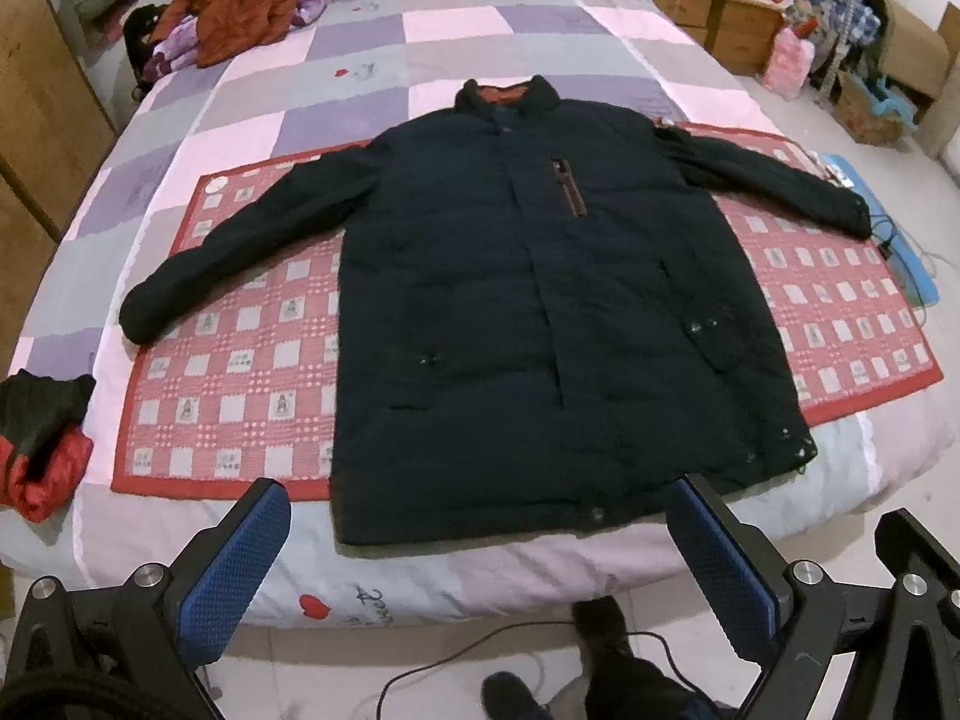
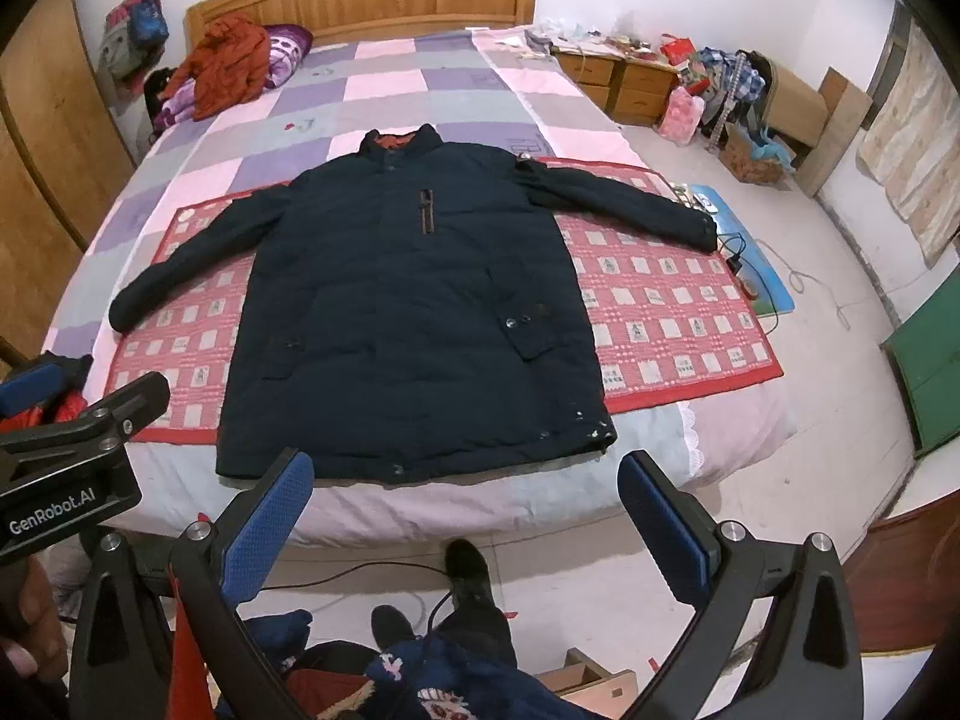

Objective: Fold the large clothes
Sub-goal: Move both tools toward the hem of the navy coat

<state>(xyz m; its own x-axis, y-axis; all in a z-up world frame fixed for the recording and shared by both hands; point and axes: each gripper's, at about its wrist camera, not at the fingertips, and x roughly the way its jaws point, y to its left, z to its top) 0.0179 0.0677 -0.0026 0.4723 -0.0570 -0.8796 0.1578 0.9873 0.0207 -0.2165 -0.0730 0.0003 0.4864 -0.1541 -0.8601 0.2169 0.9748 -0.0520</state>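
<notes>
coat (image 1: 528, 300) lies flat on the bed (image 1: 420, 564), collar at 12 o'clock, sleeves at 3 and 9. left gripper (image 1: 480, 564) and right gripper (image 2: 468, 516) both spread wide, empty.

Red-and-black garment (image 1: 42, 444) cut off by the left edge; nightstand clutter (image 2: 624, 42) too small to identify; person's legs (image 2: 474, 618) partly hidden.
</notes>
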